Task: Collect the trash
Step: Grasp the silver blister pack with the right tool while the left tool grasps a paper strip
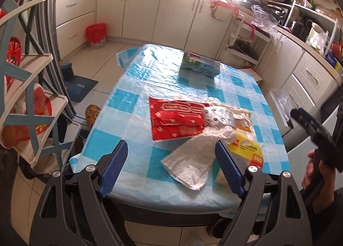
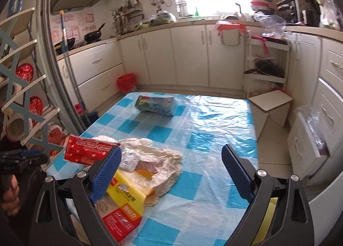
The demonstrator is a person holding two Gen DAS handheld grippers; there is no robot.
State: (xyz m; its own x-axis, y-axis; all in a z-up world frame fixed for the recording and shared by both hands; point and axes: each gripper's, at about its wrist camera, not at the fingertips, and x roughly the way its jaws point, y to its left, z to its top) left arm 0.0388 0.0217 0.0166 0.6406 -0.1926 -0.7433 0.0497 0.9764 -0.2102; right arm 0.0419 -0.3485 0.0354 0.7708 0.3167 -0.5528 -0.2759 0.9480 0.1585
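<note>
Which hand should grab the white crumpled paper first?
Probably the left hand-held gripper. It is open, and the white crumpled paper lies right between its fingers. The right hand-held gripper, also open, points at bare tablecloth, with the trash beside its left finger.

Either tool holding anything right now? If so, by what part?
Nothing held. Left tool and right tool are both open above the table; the trash pile lies untouched.

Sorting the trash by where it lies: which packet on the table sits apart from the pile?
The blue-and-white packet at the far end, alone; the red packet and yellow packet lie heaped together.
</note>
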